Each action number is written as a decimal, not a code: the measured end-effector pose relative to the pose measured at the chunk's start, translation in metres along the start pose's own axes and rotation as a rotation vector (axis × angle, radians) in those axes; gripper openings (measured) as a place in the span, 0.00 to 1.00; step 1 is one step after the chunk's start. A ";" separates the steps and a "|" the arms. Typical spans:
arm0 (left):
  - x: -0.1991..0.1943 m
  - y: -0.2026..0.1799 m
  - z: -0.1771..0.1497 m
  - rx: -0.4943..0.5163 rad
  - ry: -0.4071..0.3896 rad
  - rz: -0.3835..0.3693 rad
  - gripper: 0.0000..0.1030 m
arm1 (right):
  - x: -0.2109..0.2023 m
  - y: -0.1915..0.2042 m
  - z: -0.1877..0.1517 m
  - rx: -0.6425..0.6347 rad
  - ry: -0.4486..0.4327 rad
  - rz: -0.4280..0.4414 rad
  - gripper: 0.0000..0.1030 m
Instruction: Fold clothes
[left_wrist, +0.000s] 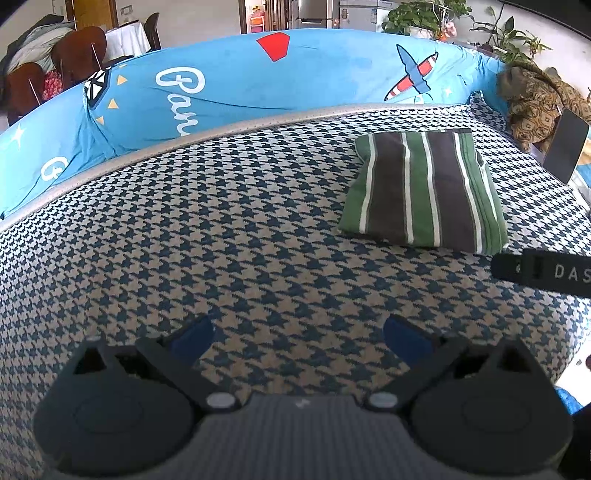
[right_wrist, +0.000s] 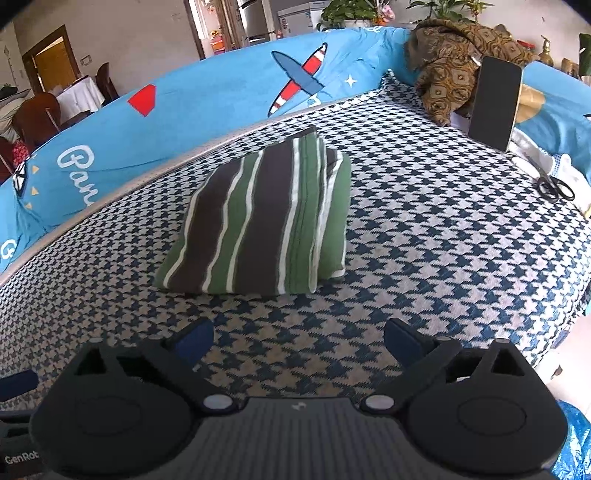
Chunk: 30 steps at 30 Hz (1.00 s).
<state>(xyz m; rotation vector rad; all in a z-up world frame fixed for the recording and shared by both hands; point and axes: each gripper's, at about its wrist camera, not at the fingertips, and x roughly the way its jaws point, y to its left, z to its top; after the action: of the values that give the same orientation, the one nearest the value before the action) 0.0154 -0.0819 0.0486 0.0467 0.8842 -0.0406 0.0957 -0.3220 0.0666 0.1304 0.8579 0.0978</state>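
A green, brown and white striped garment (left_wrist: 424, 190) lies folded into a compact rectangle on the houndstooth sofa seat (left_wrist: 221, 229). In the left wrist view it sits far right, well ahead of my left gripper (left_wrist: 297, 338), which stands open over bare seat with nothing between its blue pads. Part of the right gripper's black body (left_wrist: 543, 271) shows at the right edge there. In the right wrist view the folded garment (right_wrist: 258, 221) lies ahead and slightly left of my right gripper (right_wrist: 299, 339), which stands wide open and apart from it, holding nothing.
A blue printed cover (left_wrist: 229, 81) drapes the sofa back. At the far right corner sit a brown patterned cloth (right_wrist: 454, 62), a dark phone (right_wrist: 495, 103) propped upright, and black scissors (right_wrist: 554, 186). Chairs and a table stand behind the sofa at left.
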 end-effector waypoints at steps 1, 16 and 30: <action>-0.002 0.001 -0.001 0.003 -0.001 -0.001 1.00 | 0.000 0.001 -0.001 -0.004 0.003 0.001 0.97; -0.024 0.015 -0.017 -0.031 0.005 -0.023 1.00 | -0.011 0.013 -0.017 -0.014 -0.013 0.030 0.98; -0.044 0.019 -0.021 -0.028 -0.031 -0.003 1.00 | -0.015 0.018 -0.025 0.021 0.002 0.011 0.99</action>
<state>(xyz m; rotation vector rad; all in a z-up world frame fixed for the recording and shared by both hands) -0.0275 -0.0614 0.0693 0.0190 0.8540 -0.0319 0.0665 -0.3048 0.0648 0.1545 0.8600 0.0994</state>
